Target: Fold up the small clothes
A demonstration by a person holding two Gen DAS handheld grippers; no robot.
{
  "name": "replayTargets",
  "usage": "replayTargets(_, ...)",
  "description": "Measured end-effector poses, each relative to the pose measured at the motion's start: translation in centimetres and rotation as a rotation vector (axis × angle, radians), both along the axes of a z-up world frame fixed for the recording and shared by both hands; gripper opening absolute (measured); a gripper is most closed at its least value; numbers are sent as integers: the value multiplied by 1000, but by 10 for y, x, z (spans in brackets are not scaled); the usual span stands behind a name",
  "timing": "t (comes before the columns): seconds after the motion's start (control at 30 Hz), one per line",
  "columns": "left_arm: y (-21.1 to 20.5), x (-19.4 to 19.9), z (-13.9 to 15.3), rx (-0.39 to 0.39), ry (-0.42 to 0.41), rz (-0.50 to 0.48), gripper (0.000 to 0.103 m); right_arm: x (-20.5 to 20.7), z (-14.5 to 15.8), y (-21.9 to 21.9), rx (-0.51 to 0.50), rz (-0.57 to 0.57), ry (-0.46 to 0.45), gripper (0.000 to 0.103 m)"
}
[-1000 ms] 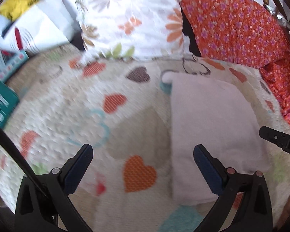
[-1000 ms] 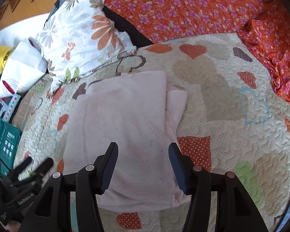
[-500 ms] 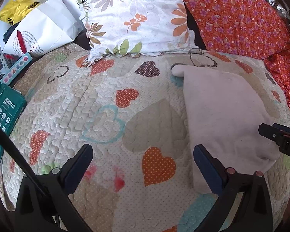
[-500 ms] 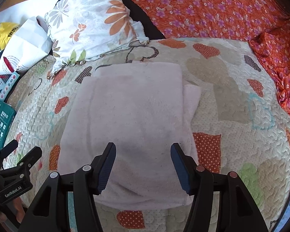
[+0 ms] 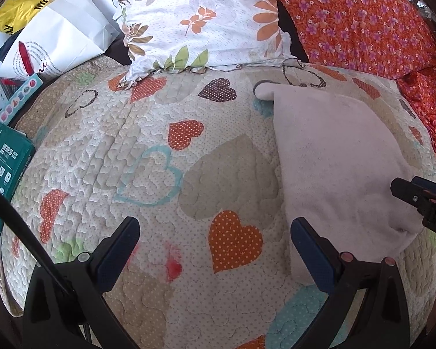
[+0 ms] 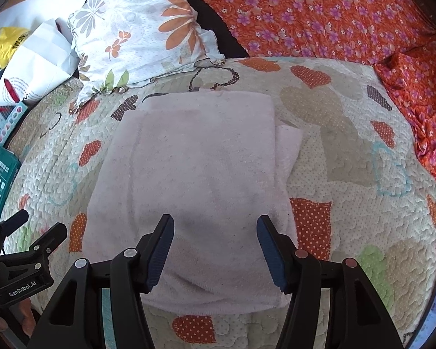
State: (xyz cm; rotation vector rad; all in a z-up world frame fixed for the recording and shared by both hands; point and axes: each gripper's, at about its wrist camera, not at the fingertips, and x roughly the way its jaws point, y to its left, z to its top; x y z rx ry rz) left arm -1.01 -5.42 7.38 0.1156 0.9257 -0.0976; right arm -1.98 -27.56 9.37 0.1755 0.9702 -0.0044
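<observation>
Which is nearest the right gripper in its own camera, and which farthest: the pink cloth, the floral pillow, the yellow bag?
1. Pink cloth: directly under the open right gripper.
2. Floral pillow: beyond the cloth, up and left.
3. Yellow bag: far left edge, past the pillow.

"GenRobot.AI" on left gripper point(image 6: 29, 232)

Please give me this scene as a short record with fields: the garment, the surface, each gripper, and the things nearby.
garment: pale pink folded cloth, lying flat
surface: cream quilted bedspread with heart patches
left gripper: open, empty, over bare bedspread beside the cloth
right gripper: open, above the cloth's near edge, nothing gripped
nearby: white pillow with floral print; orange flowered fabric
</observation>
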Motion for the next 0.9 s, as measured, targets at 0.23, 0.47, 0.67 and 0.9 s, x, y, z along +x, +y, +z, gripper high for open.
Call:
replayTargets(0.23,1,2,-4,-16,29,6,103,2,-4,-1,-6,-5,16,65)
replayTargets(0.47,3,3,-5,-16,41,16,103,2,-6,-2,-25,-16,13,65)
replayTargets(0.67,4,3,-6,-15,40,17,103,14,-30,0,-72,3,113,74)
replayTargets(0.9,4,2,-3,-18,34,21,103,5,-10,2,-80,-11,1,77)
